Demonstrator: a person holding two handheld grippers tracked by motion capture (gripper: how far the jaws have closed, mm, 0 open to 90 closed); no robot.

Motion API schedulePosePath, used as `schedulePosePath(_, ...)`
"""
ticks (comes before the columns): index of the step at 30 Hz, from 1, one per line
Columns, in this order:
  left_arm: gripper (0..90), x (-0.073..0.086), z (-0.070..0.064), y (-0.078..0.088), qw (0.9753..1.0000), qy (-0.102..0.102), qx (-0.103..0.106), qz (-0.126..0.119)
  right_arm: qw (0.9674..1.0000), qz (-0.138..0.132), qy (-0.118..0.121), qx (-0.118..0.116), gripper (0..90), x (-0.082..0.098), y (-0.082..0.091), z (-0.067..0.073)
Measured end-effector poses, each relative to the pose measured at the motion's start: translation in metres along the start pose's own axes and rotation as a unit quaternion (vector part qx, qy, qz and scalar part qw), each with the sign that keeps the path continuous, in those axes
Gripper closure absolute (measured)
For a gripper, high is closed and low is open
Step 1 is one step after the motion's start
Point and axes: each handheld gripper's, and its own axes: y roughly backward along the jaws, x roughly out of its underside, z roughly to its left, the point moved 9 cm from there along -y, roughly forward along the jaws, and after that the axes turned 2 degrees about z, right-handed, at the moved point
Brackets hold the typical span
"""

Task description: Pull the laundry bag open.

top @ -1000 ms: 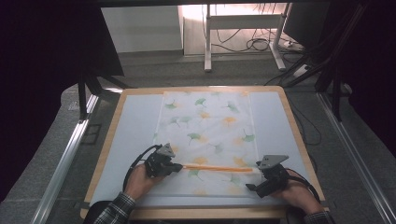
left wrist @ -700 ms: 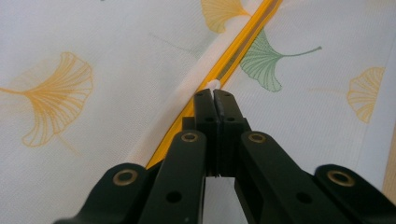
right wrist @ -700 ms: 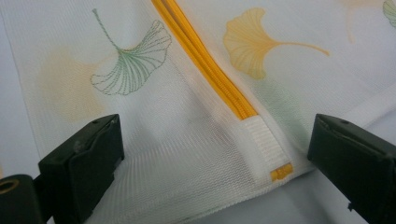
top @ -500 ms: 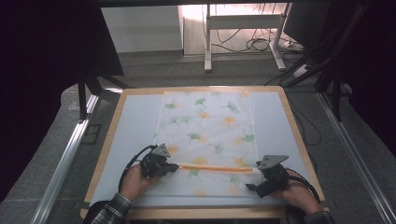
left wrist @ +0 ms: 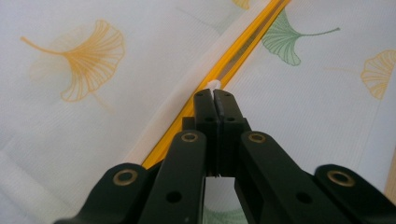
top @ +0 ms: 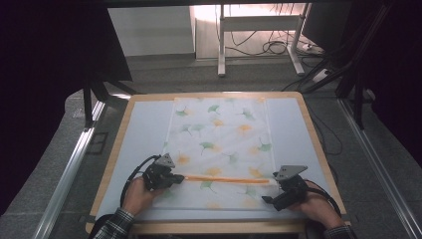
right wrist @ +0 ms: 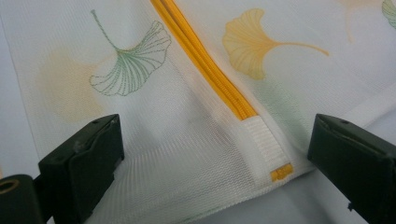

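A white mesh bag [top: 221, 134] printed with green and orange ginkgo leaves lies flat on the pale mat. An orange zipper [top: 226, 179] runs across its near part. My left gripper [top: 180, 178] sits at the zipper's left end. In the left gripper view its jaws [left wrist: 214, 95] are shut on the small white zipper pull [left wrist: 214, 85], with the zipper [left wrist: 243, 51] running away ahead. My right gripper [top: 272, 188] stands open at the bag's right edge. Its jaws [right wrist: 217, 135] straddle the zipper's end [right wrist: 205, 65] and the orange tab [right wrist: 282, 172] without touching.
The bag rests on a light blue mat [top: 142, 134] on a wood-rimmed table [top: 117, 144]. Bare mat flanks the bag on both sides. Metal rails [top: 69, 169] run along the table's left and right. Desk legs and cables [top: 268, 47] stand on the floor beyond.
My left gripper has slid a little to the left along the zipper, so the orange line now reaches further left. The right gripper has stayed put.
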Motion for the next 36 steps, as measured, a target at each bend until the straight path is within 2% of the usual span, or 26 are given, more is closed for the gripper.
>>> schedulePosePath(18,90.0,0.016,0.013,0.014,0.9997,0.023,-0.009,0.001,1.0,0.0,0.0,0.0,3.3,0.0,0.0,0.0)
schedulePosePath(36,90.0,0.036,0.03,0.031,0.9982,0.051,-0.03,-0.004,1.0,0.0,0.0,0.0,3.3,0.0,0.0,0.0)
